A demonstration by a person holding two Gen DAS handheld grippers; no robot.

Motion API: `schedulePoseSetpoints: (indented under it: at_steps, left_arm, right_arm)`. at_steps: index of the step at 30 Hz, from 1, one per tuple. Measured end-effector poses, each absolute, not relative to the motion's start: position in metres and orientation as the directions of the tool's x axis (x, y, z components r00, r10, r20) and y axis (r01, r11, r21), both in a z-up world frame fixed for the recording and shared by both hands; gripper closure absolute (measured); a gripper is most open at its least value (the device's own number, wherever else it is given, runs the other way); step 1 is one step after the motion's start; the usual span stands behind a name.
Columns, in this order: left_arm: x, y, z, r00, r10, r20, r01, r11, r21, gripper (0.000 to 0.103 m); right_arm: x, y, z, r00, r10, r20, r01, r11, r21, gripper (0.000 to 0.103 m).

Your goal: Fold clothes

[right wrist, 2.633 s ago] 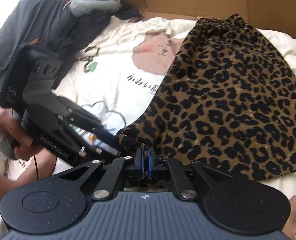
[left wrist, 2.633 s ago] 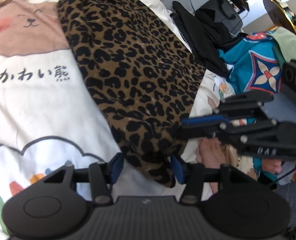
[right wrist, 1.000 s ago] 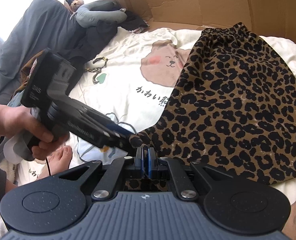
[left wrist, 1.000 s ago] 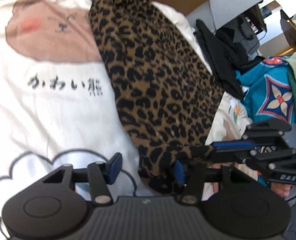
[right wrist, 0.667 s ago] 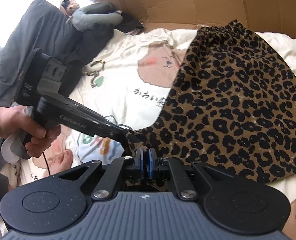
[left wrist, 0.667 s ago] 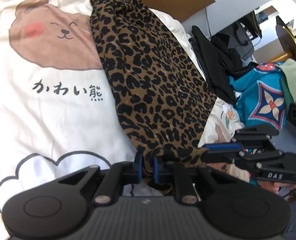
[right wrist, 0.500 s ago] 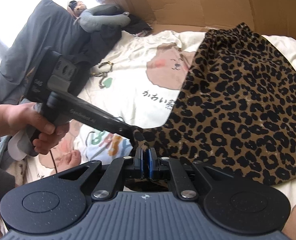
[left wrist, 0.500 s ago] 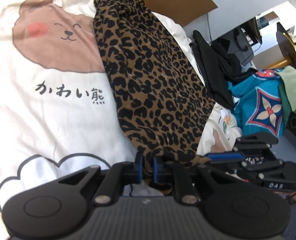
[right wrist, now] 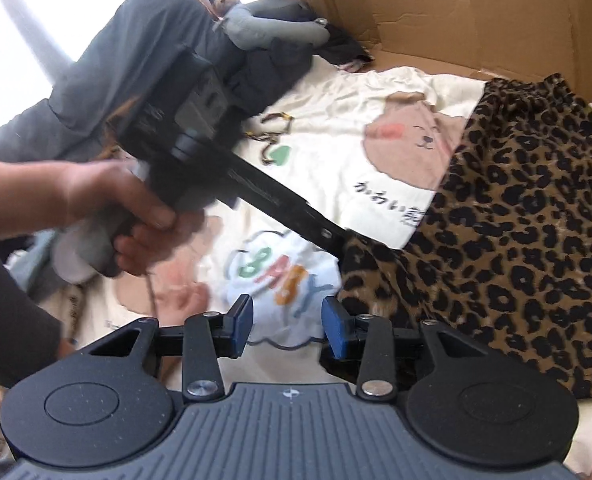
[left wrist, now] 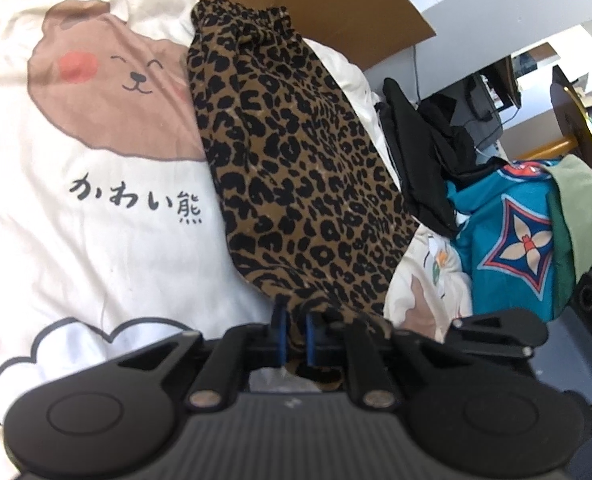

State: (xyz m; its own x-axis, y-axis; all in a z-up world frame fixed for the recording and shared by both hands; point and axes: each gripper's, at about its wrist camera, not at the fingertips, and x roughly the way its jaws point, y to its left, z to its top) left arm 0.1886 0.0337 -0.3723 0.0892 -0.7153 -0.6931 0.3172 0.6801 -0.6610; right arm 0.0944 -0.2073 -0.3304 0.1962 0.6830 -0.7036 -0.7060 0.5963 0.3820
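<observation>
A leopard-print garment (left wrist: 296, 160) lies lengthwise on a white bear-print bedsheet (left wrist: 96, 208). My left gripper (left wrist: 295, 334) is shut on the garment's near corner, and cloth bunches between its blue pads. In the right wrist view the same gripper (right wrist: 341, 246) pinches that corner of the garment (right wrist: 515, 240), held by a person's hand (right wrist: 128, 216). My right gripper (right wrist: 288, 324) has its jaws opening. Only the bedsheet shows between its pads, and the leopard hem lies just beside the right pad. Part of the right gripper's black body (left wrist: 495, 332) shows in the left wrist view.
Cardboard box walls (right wrist: 455, 12) stand behind the bed. A grey pillow (right wrist: 136, 60) and a plush toy (right wrist: 264, 28) lie at the far left. Black clothes (left wrist: 423, 160) and a teal patterned cloth (left wrist: 507, 232) are piled to the right of the garment.
The left gripper closed on the garment's near corner and keeps it. The right gripper, shut on the hem until half a second ago, has let go, opened and shifted left.
</observation>
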Motion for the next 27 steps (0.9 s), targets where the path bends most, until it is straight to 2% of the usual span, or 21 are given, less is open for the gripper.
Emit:
schedulePoseSetpoints:
  at_steps: [6,11,15,21,23,25,27]
  left_arm:
    - [0.191,0.036,-0.371,0.097,-0.721,-0.686,0.296,0.679,-0.672,0.094]
    - [0.193,0.035,-0.371,0.099,-0.726,-0.68,0.274,0.677,-0.683,0.095]
    - [0.194,0.034,-0.369,0.101,-0.73,-0.676,0.271,0.674,-0.687,0.095]
    - [0.197,0.036,-0.372,0.107,-0.727,-0.678,0.247,0.68,-0.69,0.095]
    - [0.198,0.037,-0.373,0.108,-0.726,-0.679,0.239,0.682,-0.691,0.095]
    - [0.198,0.037,-0.373,0.108,-0.725,-0.68,0.243,0.683,-0.689,0.095]
    - [0.198,0.037,-0.372,0.107,-0.721,-0.684,0.253,0.686,-0.683,0.096]
  right_arm:
    - [0.094,-0.209,-0.342,0.256,0.603,-0.756,-0.714,0.645,0.273,0.058]
    - [0.088,-0.204,-0.348,0.244,0.589,-0.77,-0.742,0.625,0.243,0.058]
    - [0.083,-0.199,-0.354,0.295,0.531,-0.794,-0.756,0.638,0.145,0.058]
    - [0.081,-0.2,-0.351,0.32,0.538,-0.78,-0.759,0.638,0.129,0.058]
    - [0.079,-0.198,-0.351,0.319,0.534,-0.783,-0.77,0.628,0.114,0.064]
    - [0.079,-0.196,-0.354,0.307,0.521,-0.796,-0.776,0.621,0.108,0.085]
    - [0.079,-0.196,-0.356,0.291,0.519,-0.804,-0.775,0.621,0.12,0.096]
